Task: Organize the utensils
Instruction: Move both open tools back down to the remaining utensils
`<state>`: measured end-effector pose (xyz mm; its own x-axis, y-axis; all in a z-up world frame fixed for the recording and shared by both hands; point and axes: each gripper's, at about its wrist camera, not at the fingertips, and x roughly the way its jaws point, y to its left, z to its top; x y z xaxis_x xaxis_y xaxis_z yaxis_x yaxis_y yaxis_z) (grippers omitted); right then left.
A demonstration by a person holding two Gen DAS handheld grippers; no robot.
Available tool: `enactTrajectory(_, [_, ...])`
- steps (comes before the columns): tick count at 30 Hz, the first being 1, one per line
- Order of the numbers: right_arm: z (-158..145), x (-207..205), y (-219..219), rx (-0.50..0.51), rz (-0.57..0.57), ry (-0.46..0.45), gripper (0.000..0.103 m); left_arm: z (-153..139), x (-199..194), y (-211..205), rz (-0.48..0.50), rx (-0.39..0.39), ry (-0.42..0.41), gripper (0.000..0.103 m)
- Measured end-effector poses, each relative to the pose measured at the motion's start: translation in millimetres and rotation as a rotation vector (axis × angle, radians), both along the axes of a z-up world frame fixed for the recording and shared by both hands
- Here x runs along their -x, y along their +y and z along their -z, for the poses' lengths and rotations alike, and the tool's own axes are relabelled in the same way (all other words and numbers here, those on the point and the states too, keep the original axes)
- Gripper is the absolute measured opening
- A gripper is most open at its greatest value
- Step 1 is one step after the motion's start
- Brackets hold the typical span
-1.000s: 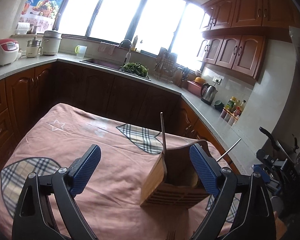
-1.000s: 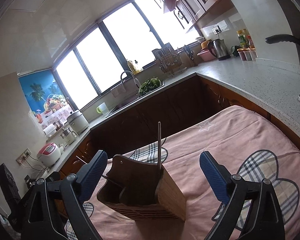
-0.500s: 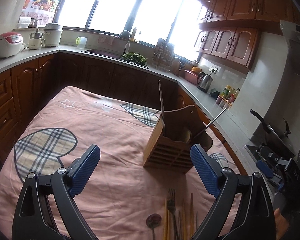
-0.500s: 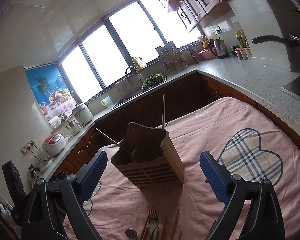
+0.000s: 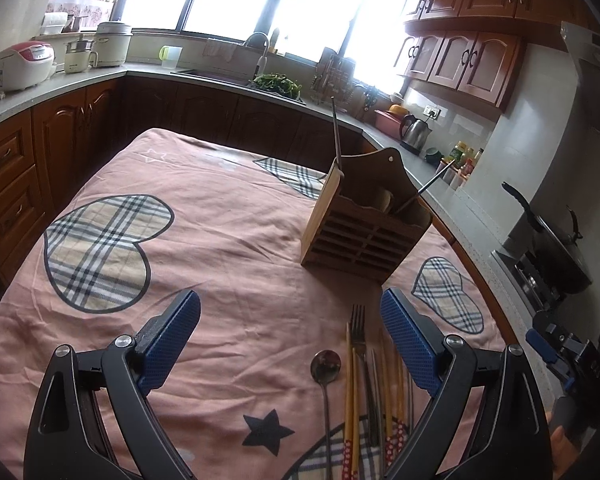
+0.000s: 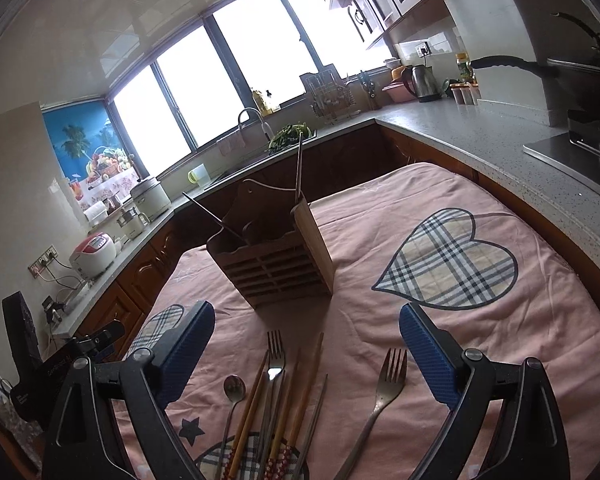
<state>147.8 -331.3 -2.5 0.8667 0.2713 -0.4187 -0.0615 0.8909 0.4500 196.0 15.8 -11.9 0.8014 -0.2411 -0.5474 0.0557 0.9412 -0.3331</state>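
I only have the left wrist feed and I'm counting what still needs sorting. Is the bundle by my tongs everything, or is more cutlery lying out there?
Observer: There's more. A second fork lies alone on the cloth, right of the bundle and apart from it.
Operator: Are the right tongs holding anything?
Observer: No. The right tongs are open and empty, above the cutlery.
Operator: Which way does that fork point?
Observer: Its tines point toward the wooden holder.
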Motion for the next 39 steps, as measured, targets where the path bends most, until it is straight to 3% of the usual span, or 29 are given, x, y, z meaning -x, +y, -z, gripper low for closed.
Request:
enactTrajectory(11, [26.1,16.6,-0.4,0.025,0.002,0.061,0.094,22.6,11.7,-4.9,0.018,-0.014,0.065,0.094])
enactTrajectory(22, [32.8,9.6,8.4,0.033,-0.023,0.091,0.089,32.5,1.7,-14.9,0.074,-0.062,0.101,0.094])
enactTrajectory(39, [70.9,-33.1,34.7,0.05,-0.091,0.244,0.041,76.9,-35.7,-53.2,0.227,-0.16,0.243,0.081])
